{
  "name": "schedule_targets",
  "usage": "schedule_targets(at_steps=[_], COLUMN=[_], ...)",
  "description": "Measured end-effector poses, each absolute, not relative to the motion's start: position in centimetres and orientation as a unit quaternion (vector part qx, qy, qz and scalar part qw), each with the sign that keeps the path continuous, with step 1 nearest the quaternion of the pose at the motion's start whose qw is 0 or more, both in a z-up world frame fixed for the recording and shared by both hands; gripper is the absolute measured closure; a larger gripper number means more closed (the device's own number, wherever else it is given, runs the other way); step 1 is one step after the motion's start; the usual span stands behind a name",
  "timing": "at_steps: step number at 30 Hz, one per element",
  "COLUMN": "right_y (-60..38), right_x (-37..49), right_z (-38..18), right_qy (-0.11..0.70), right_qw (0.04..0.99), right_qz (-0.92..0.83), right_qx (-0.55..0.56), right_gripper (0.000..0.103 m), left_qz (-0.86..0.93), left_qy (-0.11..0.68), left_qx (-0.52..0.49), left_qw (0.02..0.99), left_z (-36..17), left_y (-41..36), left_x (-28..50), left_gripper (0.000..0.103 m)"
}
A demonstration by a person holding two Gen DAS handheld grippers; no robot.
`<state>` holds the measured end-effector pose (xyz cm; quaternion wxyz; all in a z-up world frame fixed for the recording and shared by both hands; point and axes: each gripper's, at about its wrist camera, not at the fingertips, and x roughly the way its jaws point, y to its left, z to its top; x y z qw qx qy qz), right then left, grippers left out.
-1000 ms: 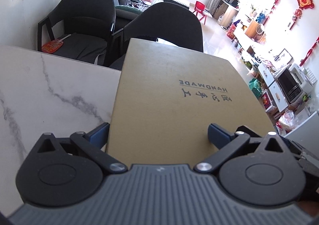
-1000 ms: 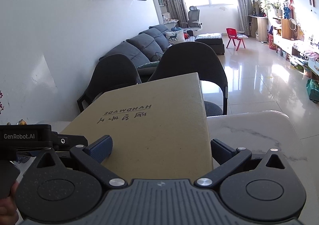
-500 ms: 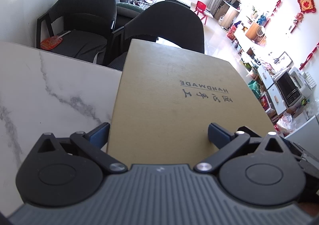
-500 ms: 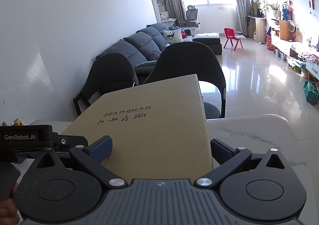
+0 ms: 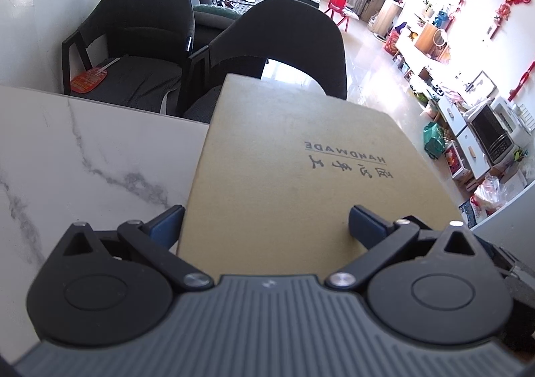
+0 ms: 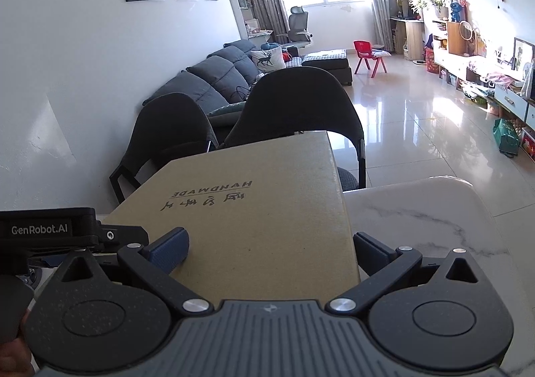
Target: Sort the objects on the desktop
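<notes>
A flat brown cardboard box (image 5: 294,176) printed "HANDMADE" fills the middle of both views and hangs over the far edge of the white marble table (image 5: 83,149). My left gripper (image 5: 265,221) clamps its near left side, one blue finger (image 5: 364,219) on top and the other tucked under the edge. My right gripper (image 6: 271,246) holds the same box (image 6: 267,226) at its near right side the same way, with one finger (image 6: 169,246) lying on top. The left gripper's black body shows at the left of the right wrist view.
Two dark armchairs (image 5: 140,25) (image 5: 284,39) stand just past the table's far edge; a red hand fan (image 5: 88,79) lies on one seat. A grey sofa (image 6: 217,76) runs along the wall. The table's rounded corner (image 6: 434,219) lies to the right, with glossy floor beyond.
Both grippers and the box have shifted together a little; the room behind has slid in the views. The box keeps its place between the fingers.
</notes>
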<state>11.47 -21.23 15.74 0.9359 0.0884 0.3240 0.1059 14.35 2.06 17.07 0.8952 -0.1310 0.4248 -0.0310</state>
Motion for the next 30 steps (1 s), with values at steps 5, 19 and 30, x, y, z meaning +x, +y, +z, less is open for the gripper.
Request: schedule_targets(at_steps=[5, 19, 30], right_y=[-21.4, -21.6, -22.2], right_x=[11.4, 10.4, 10.9], right_z=[15.6, 15.6, 14.8], right_qy=[0.33, 0.352, 0.375], right_qw=[0.934, 0.925, 0.915], right_qz=[0.102, 0.108, 0.119], right_qx=[0.095, 0.093, 0.094], right_gripper=[0.0, 0.0, 0.0], left_qz=[-0.026, -0.015, -0.033], left_qy=[0.429, 0.427, 0.437], left_qx=[-0.129, -0.13, -0.123], left_qw=[0.894, 0.895, 0.89], left_z=[16.8, 16.4, 15.4], left_y=[1.8, 1.5, 2.0], left_x=[13.7, 12.2, 11.8], left_gripper=[0.0, 0.0, 0.0])
